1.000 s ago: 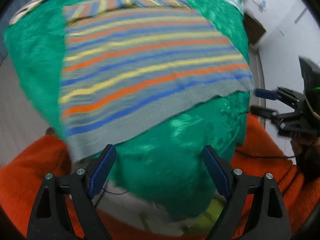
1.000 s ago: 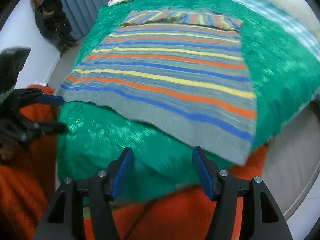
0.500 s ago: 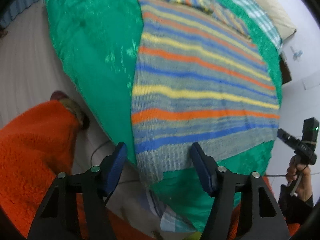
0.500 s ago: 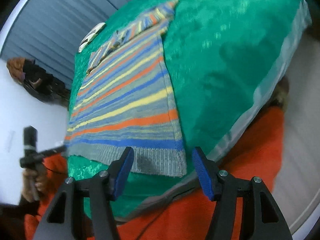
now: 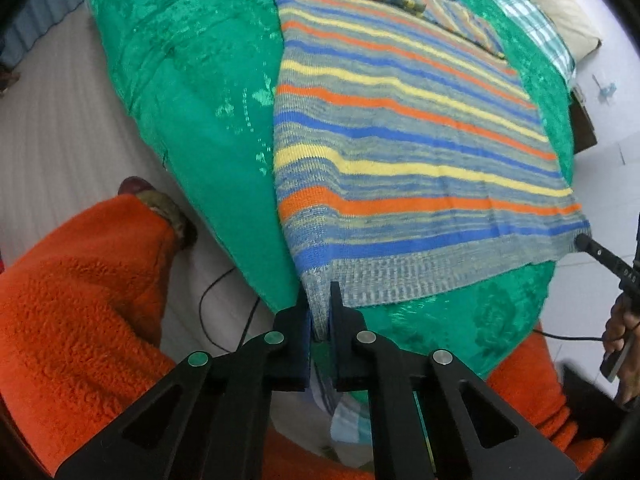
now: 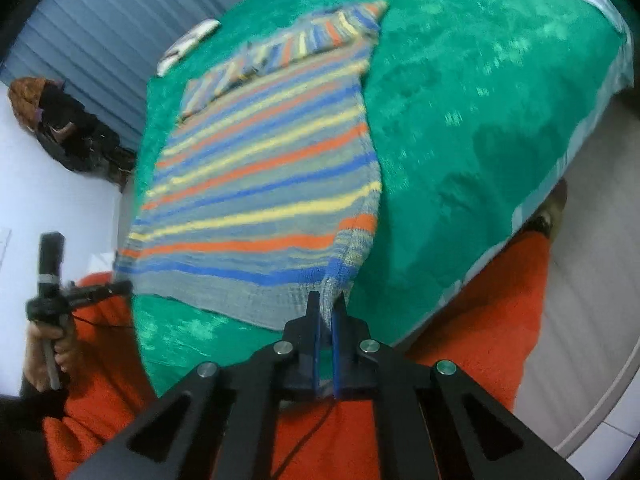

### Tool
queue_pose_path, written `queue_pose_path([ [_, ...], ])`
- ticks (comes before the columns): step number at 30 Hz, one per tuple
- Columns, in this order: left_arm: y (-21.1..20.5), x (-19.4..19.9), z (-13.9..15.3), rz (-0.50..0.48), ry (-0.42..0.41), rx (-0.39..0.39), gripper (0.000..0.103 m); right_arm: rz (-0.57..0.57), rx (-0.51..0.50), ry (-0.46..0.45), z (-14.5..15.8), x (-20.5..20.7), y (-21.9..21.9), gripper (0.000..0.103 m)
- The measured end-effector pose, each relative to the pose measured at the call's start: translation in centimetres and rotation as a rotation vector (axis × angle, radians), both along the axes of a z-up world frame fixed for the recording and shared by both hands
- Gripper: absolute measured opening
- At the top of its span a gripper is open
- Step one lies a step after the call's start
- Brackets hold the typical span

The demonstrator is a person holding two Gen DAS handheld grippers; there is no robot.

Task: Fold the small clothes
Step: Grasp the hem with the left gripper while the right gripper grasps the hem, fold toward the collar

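A green velvety bedspread (image 5: 192,92) covers the bed, with pale floor beside it and a blue pleated curtain (image 6: 100,20) behind.

In the left wrist view, the striped sweater (image 5: 400,152) lies flat on the bedspread, its folded sleeves across the far end. The left gripper (image 5: 319,300) has just closed: a second ago its jaws stood wide over bare green cloth, short of the hem; half a second ago they straddled the near left hem corner; they are pinched together on that ribbed grey corner, the knit bunched between the blue pads. The person's orange fleece (image 5: 80,300) fills the lower left. At the right edge the right gripper (image 5: 584,244) has its tip at the opposite hem corner, where a second ago it was off the sweater.

In the right wrist view, the sweater (image 6: 260,184) stretches away toward the curtain. The right gripper (image 6: 326,304) has likewise just closed: its jaws were apart a second ago and half a second ago; they are now clamped on the near right hem corner, which rises in a small peak between them. At the left edge the left gripper (image 6: 120,288), held in a hand (image 6: 44,352), reaches the other hem corner. Dark clothing (image 6: 68,132) is heaped by the wall.
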State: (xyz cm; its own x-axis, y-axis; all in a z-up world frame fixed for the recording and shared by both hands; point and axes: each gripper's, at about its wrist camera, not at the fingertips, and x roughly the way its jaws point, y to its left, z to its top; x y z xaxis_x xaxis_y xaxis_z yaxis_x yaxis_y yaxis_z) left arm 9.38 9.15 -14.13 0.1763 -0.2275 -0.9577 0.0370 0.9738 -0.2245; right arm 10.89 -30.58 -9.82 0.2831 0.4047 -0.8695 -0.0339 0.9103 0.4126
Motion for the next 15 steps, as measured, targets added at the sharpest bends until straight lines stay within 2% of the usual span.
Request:
queue_pose_path([
  [3, 0.6, 0.7, 1.7, 0.015, -0.025, -0.047, 0.004, -0.019, 0.047, -0.048, 1.9, 0.9, -0.3, 0.004],
  [8, 1.6, 3.8, 4.1, 0.03, -0.093, -0.116, 0.004, -0.05, 0.118, -0.113, 3.1, 4.6, -0.7, 0.004],
  [13, 2.6, 11.6, 5.8, 0.084, -0.242, -0.145, 0.004, -0.088, 0.114, -0.181, 2.9, 10.9, -0.7, 0.004],
  [15, 3.1, 15.0, 5.9, 0.11, -0.276, -0.146, 0.004, -0.116, 0.12, -0.201, 2.7, 14.0, -1.0, 0.004],
])
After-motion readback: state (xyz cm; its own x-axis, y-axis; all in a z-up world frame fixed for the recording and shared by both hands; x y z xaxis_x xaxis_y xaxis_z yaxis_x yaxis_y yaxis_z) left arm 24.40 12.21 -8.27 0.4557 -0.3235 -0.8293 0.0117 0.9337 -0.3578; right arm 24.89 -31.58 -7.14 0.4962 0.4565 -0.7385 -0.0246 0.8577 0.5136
